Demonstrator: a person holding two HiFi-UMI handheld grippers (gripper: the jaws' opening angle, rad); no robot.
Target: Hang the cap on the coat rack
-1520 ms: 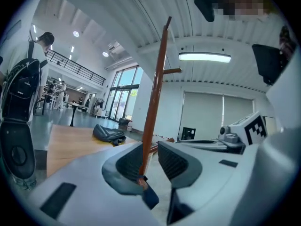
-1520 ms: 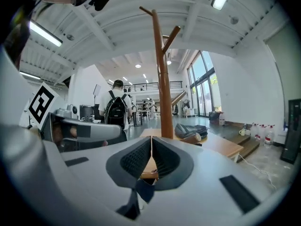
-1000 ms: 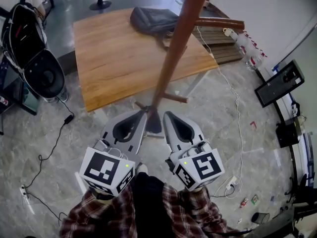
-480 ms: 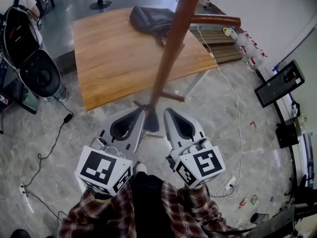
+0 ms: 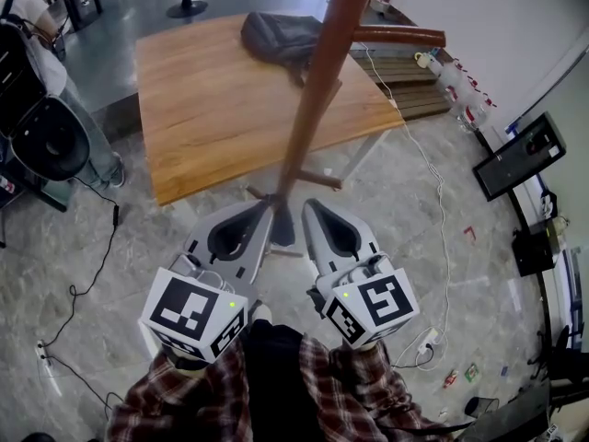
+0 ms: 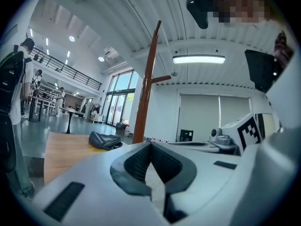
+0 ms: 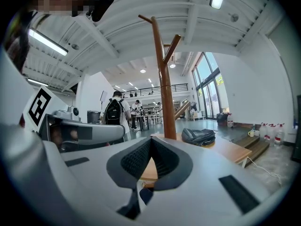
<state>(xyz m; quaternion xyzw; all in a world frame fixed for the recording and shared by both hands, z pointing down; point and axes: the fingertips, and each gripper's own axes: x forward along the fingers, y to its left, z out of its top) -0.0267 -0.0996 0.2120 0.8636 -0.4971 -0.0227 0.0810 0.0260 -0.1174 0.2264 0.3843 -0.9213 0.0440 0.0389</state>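
On the grey marbled floor, just beside the near edge of a square light-wood worktop, a tall reddish-brown wooden coat rack is standing upright. Its pole is rising toward the head camera, and a branch is jutting out to the right near its top. A dark grey, slumped fabric bag is lying on the far part of the worktop, close behind the pole; no view is showing a cap clearly enough to place it. The person, in plaid sleeves, is holding the white left gripper and the white right gripper side by side, both pointing at the foot of the rack, near it but apart from it. Both pairs of jaws are clenched tip to tip, with nothing between them, as the two gripper views are showing.
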